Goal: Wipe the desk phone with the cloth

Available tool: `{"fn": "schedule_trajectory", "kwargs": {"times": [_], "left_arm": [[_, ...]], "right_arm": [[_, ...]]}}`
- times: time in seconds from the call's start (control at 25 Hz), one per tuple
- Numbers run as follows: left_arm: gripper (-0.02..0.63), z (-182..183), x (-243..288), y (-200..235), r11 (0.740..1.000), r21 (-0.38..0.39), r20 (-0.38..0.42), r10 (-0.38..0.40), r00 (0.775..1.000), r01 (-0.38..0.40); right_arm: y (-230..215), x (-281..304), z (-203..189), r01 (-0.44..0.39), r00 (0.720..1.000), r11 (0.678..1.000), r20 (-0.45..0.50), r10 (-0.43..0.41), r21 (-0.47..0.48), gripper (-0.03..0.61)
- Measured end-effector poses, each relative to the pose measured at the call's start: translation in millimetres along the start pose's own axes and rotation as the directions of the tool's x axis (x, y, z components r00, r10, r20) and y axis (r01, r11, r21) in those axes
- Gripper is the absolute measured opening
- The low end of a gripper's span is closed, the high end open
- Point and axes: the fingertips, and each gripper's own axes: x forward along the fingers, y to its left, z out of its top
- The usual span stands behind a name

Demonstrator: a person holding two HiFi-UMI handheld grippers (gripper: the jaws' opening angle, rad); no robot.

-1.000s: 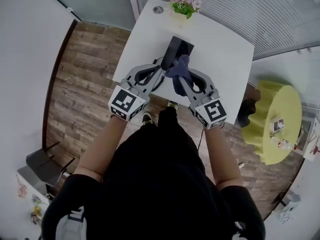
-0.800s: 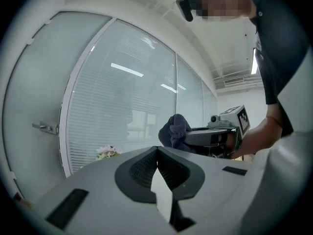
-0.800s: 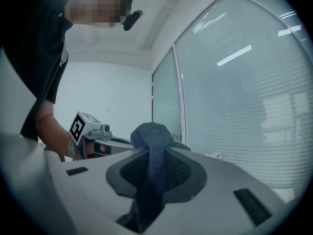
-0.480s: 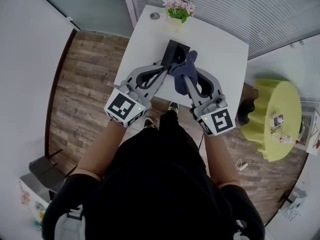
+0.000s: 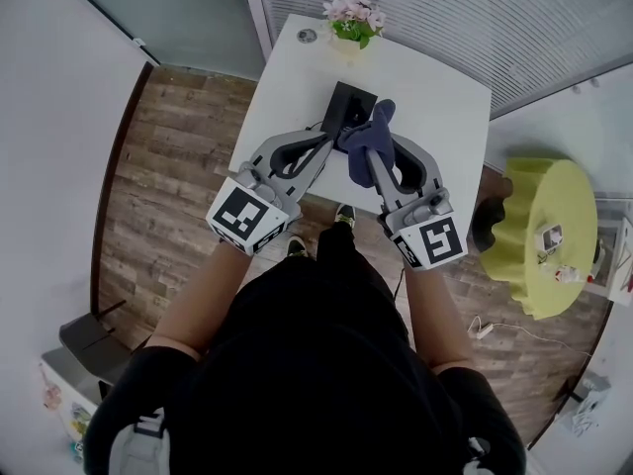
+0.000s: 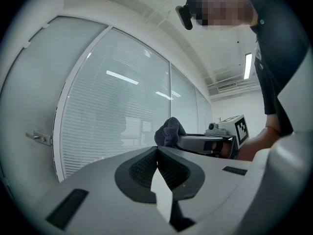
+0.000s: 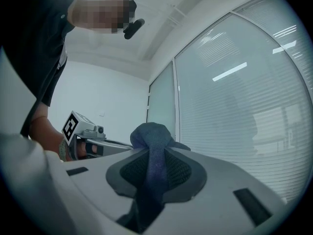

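A: Quick check: what's your right gripper (image 7: 152,153) got?
B: Jaws clamped on the cloth (image 7: 149,133). It's dark blue, pinched mid-fold, w/ a bunched wad poking out past the tips. I'd say you hold it that way so the wad, not the plastic, meets the phone.
A: And the left gripper (image 6: 156,150)?
B: Jaws closed tip to tip, nothing btw them, only a sliver of light lower down. It sits just beside the other one, ctr of the head view, angled in toward the phone. Prob. there to steady the set, but that's a guess.
A: Where's the desk phone (image 5: 348,102)?
B: Black, upper ctr of the head view, mid desk. Your cloth wad overlaps its right edge from that angle; can't tell if it's touching. Both gripper cams point up at ceiling & glass, so no help there.
A: Surface?
B: White desk (image 5: 435,97), smooth. Pink flowers (image 5: 353,13) in a pot at its far edge, top of frame, well apart from the phone, so you've likely got room to wipe w/o knocking them.
A: Room?
B: Wood-plank floor (image 5: 168,156) at left, glass wall w/ blinds (image 5: 475,8) across the top, a yellow-green round thing (image 5: 549,226) at right.
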Motion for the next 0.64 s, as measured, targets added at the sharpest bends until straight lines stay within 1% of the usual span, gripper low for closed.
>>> {"fn": "schedule_trajectory", "kwargs": {"times": [0.36, 0.64], "left_arm": [[0.011, 1.7, 3.9, -3.6, 1.000, -0.002, 0.008, -0.008, 1.000, 0.008], [0.011, -0.6, 4.1, -5.6, 1.000, -0.001, 0.003, -0.001, 1.000, 0.001]], "right_arm": [[-6.6, -0.9, 2.6, 0.021, 1.000, 1.000, 0.012, -0.021, 0.003, 0.089], [-7.3, -4.8, 0.3, 0.023, 1.000, 1.000, 0.011, -0.023, 0.006, 0.087]]}}
